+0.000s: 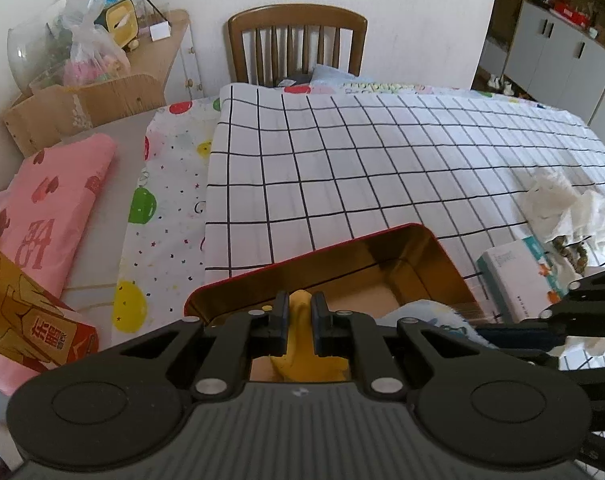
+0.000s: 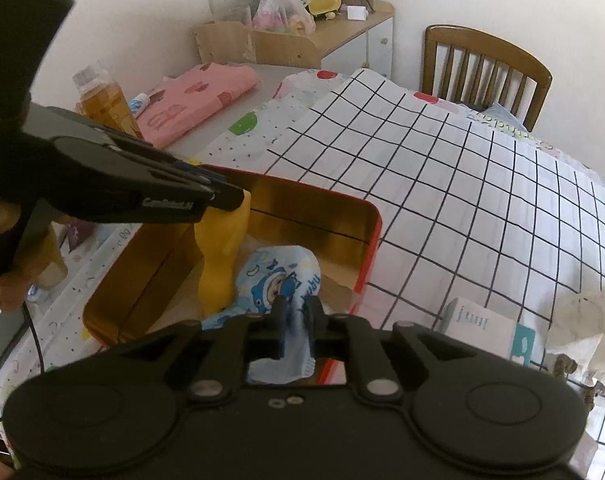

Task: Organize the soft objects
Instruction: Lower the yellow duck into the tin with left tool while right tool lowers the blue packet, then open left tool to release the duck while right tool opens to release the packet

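A red tin box (image 1: 398, 236) with a gold inside stands open on the checked cloth; it also shows in the right wrist view (image 2: 376, 220). My left gripper (image 1: 300, 320) is shut on a yellow soft cloth (image 1: 300, 340) that hangs down into the box (image 2: 218, 264). My right gripper (image 2: 296, 316) is shut on a light blue cartoon-print cloth (image 2: 278, 280), whose bunched end rests inside the box next to the yellow one. In the left wrist view the blue cloth (image 1: 430, 314) shows at the box's right side.
A tissue box (image 1: 514, 276) and crumpled white paper (image 1: 574, 208) lie right of the tin. A folded pink cloth (image 1: 50, 200) and a drink carton (image 1: 18, 308) lie at the left. A wooden chair (image 1: 298, 44) stands behind the table.
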`<state>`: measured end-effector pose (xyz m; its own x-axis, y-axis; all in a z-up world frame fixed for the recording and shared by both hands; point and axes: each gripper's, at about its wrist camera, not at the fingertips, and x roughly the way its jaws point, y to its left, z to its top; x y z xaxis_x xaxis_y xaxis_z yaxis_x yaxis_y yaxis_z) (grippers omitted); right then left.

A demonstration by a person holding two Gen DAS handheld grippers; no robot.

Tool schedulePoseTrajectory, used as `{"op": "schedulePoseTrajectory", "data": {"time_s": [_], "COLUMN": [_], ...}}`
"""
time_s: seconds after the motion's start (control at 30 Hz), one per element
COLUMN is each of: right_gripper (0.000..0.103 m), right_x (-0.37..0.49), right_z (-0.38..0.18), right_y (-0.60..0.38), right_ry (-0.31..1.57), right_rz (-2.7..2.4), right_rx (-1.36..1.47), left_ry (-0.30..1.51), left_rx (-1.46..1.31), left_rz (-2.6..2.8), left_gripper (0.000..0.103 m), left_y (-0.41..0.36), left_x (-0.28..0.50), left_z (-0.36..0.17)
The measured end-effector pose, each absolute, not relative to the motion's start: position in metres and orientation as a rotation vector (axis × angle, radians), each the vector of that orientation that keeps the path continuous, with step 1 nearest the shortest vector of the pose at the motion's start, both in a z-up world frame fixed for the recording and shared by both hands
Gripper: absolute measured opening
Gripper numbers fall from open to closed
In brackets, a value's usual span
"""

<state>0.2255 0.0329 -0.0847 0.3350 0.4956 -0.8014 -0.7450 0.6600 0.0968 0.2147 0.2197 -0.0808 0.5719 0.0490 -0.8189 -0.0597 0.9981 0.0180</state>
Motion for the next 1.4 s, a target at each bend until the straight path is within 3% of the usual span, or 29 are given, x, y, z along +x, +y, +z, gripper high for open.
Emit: {"op": "schedulePoseTrajectory", "data": {"time_s": [0.43,0.77,1.4], "right_gripper": [0.026,0.036,0.052], "right_x": [0.225,0.22,0.206], "right_z": [-0.086,-0.081,-0.062], "right_y": [0.034,0.032,0.014], "right_ry": [0.916,0.892,0.829], "right_rz": [0.825,0.829,0.822], "right_rx": [-0.351,-0.352,-0.315], "left_ry": [0.999,0.987,0.953], "left_rx": [-0.019,-0.052,-0.027], "left_rz": [0.092,0.118,0.099], "left_gripper": [0.011,0.022,0.022], "left_y": [0.22,0.223,0.206], "left_x": [0.223,0.216,0.195], "left_z": [-0.096,-0.096,-0.083]}}
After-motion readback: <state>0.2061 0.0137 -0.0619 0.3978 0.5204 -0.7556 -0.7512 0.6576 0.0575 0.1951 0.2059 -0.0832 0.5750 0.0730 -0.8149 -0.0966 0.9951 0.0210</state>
